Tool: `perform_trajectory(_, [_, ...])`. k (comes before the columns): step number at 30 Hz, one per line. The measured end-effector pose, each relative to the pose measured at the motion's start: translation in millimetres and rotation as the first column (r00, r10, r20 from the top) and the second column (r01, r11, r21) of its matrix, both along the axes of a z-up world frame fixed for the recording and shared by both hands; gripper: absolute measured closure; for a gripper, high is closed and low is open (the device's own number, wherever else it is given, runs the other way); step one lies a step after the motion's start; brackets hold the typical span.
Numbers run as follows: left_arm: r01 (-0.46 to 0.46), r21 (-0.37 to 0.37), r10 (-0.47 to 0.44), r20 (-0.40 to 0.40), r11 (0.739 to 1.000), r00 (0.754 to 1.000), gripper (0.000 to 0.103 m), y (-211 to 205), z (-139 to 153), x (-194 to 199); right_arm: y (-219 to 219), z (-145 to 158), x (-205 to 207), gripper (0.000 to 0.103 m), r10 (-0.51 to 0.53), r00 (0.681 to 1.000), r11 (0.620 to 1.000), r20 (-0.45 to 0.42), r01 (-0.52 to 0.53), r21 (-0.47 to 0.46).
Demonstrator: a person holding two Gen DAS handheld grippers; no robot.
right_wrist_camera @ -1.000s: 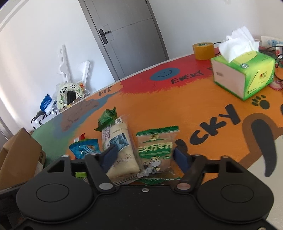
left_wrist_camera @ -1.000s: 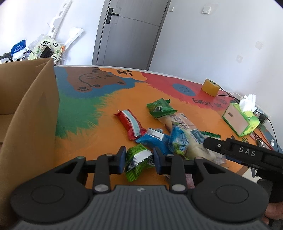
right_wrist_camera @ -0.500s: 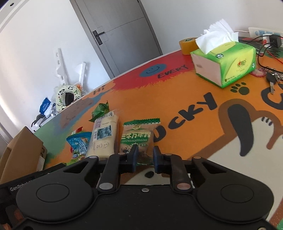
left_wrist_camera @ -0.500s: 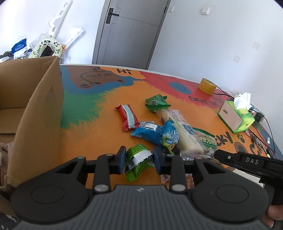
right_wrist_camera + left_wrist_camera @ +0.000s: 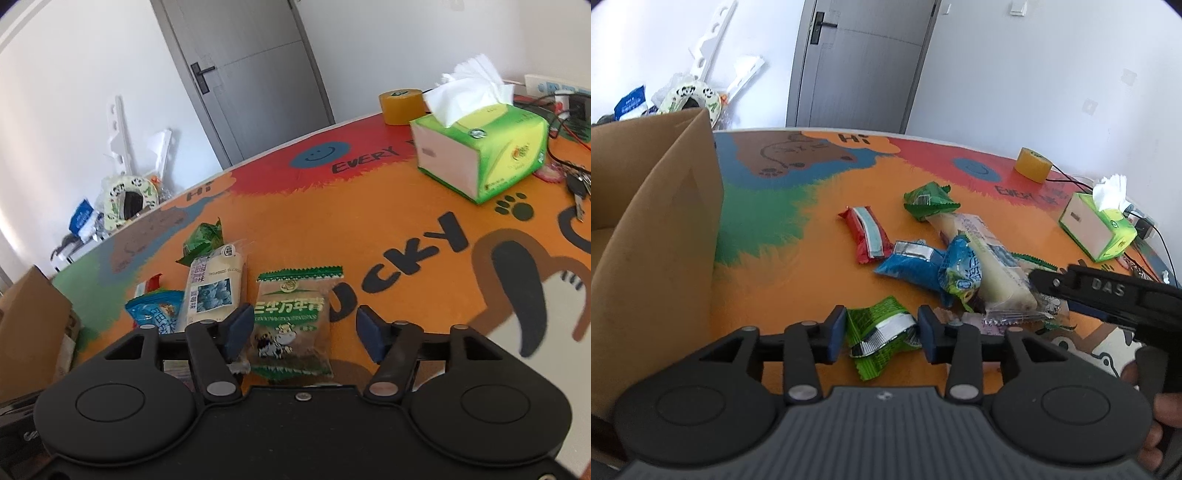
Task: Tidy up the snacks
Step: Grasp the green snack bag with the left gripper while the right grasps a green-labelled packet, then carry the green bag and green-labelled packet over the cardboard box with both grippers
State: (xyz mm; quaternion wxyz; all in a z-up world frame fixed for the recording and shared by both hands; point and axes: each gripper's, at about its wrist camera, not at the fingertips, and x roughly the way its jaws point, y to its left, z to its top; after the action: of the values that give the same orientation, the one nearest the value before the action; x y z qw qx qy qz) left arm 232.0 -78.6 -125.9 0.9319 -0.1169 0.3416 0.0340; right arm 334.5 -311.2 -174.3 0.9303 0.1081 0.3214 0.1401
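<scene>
A round table (image 5: 798, 273) with a bright orange, red, green and blue cartoon print fills a white-walled room with a grey door (image 5: 857, 62). The left gripper (image 5: 882, 330) is clamped on a crumpled green foil snack packet (image 5: 882, 338), beside a tall brown cardboard box (image 5: 661, 229). The right gripper (image 5: 306, 330) has its jaws spread apart around a green-and-clear cow-print snack bag (image 5: 295, 321) lying on the table. More packets lie clustered nearby. A green tissue box (image 5: 484, 155) and yellow tape roll (image 5: 400, 101) sit farther back.

Snack packets (image 5: 934, 258) lie mid-table (image 5: 783, 280), cardboard box (image 5: 661, 236) at left, tissue box (image 5: 1097, 230) far right.
</scene>
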Motion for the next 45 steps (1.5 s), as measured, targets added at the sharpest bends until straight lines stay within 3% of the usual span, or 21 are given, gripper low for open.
perform_trajectory(7, [0.015,0.017,-0.015,-0.004,1.0,1.0,0.052,-1.1,-0.8,-2.0,15.2,-1.9,3.4,0.04,0.009,1.0,0.997,0.022,-0.008,-0.077])
perform_trajectory(11, [0.018,0.021,-0.018,0.001,1.0,1.0,0.051,-1.7,-1.9,-2.6,14.7,-1.7,-0.7,0.054,-0.014,1.0,0.994,0.028,0.017,-0.111])
perform_trajectory(18, [0.01,0.048,-0.01,0.011,0.999,1.0,0.051,-5.2,-3.5,1.7,7.4,-0.4,-18.1,0.054,0.015,1.0,0.992,0.024,-0.012,-0.125])
perform_trajectory(23, [0.022,0.039,-0.022,0.002,0.999,1.0,0.067,-7.9,-2.0,0.8,0.5,2.0,-27.5,0.054,0.014,1.0,0.993,0.016,-0.012,-0.117])
perform_trajectory(34, [0.029,0.027,-0.031,0.076,0.999,0.997,0.069,-12.1,26.4,-20.8,-10.8,22.5,-51.5,0.055,0.004,0.998,1.0,0.07,-0.003,-0.022])
perform_trajectory(45, [0.013,0.026,-0.017,0.164,1.0,0.986,0.069,-3.0,63.8,-52.2,-0.1,54.0,-83.2,0.055,0.057,0.988,0.997,0.145,-0.062,0.034])
